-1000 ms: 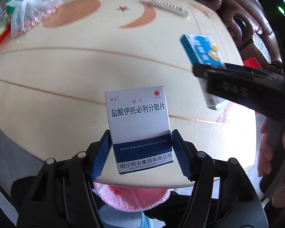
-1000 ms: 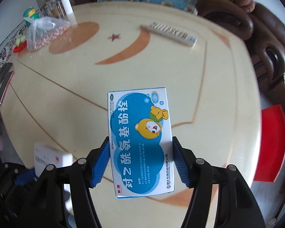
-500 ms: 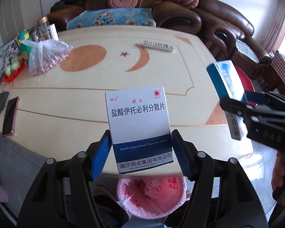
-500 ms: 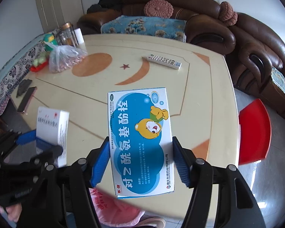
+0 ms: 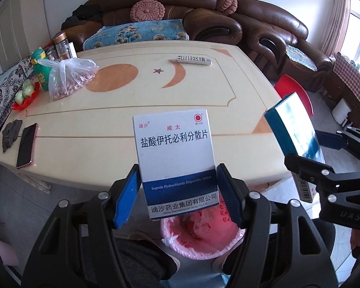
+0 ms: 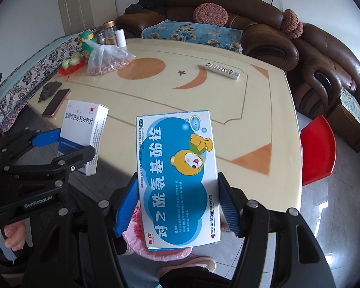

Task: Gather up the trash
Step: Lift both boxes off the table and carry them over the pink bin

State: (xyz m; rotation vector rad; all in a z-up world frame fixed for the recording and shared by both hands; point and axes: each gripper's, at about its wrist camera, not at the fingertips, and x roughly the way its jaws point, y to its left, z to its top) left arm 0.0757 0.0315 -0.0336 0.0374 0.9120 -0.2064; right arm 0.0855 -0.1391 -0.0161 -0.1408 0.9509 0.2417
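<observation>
My left gripper (image 5: 177, 170) is shut on a white and dark-blue medicine box (image 5: 174, 144), held upright between the blue pads. Below it on the floor stands a bin with a pink liner (image 5: 201, 240), with crumpled wrappers inside. My right gripper (image 6: 177, 177) is shut on a blue-and-white box with a cartoon bear (image 6: 177, 168); that box hides most of the bin (image 6: 134, 237). Each wrist view shows the other gripper off to the side, the right gripper (image 5: 304, 148) and the left gripper (image 6: 76, 141), both with their boxes past the table's near edge.
The cream table (image 5: 204, 96) carries a remote (image 5: 194, 60), a bag of nuts (image 5: 67, 76), a phone (image 5: 26, 145) and bottles at its far left. A red stool (image 6: 319, 148) stands right of the table, a brown sofa (image 5: 252, 24) behind it. A person's legs (image 5: 144, 259) flank the bin.
Both grippers have drawn back from over the table and risen, each still holding its box. The pink-lined bin has come into view beneath them.
</observation>
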